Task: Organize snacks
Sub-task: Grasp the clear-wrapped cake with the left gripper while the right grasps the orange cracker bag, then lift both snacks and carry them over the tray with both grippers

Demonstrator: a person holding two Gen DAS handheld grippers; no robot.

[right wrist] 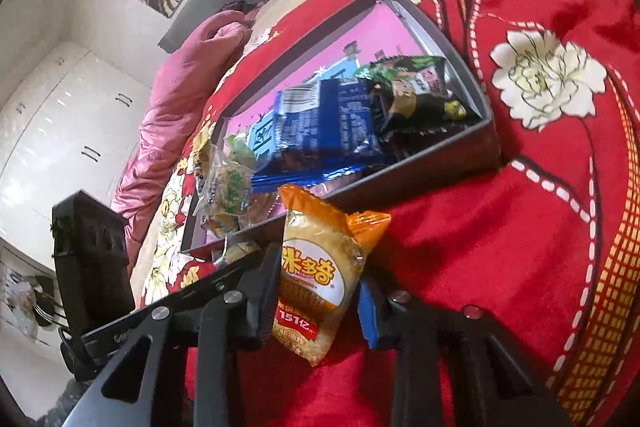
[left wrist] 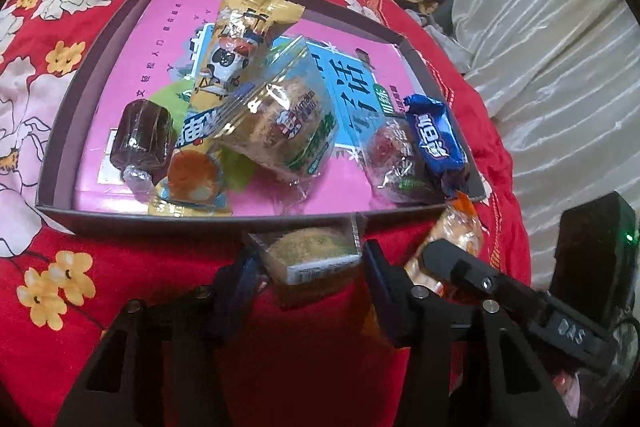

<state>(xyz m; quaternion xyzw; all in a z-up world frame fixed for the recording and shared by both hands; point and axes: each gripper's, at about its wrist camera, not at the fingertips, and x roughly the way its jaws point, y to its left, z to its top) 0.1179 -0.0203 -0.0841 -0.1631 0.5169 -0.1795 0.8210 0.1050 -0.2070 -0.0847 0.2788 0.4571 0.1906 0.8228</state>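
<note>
Right wrist: orange snack pkt (right wrist: 320, 275) pinched btwn tool (right wrist: 316, 291) pads.

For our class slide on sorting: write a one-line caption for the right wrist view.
Right gripper clamps an orange snack packet beside the snack-filled box on a red floral blanket.

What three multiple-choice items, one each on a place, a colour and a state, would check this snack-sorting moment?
1. Where does the blue-wrapped candy lie?
A. inside the box, near its right wall
B. on the red blanket
C. between the left gripper's fingers

2. What colour is the box's floor?
A. green
B. pink
C. white

3. What is the right gripper doing?
A. hanging open over nothing
B. shut on the orange snack packet
C. shut on a spoon

Answers: 1 A, it rests among the boxed snacks; 2 B, pink shows between wrappers; 3 B, both fingers press the packet's sides.
</note>
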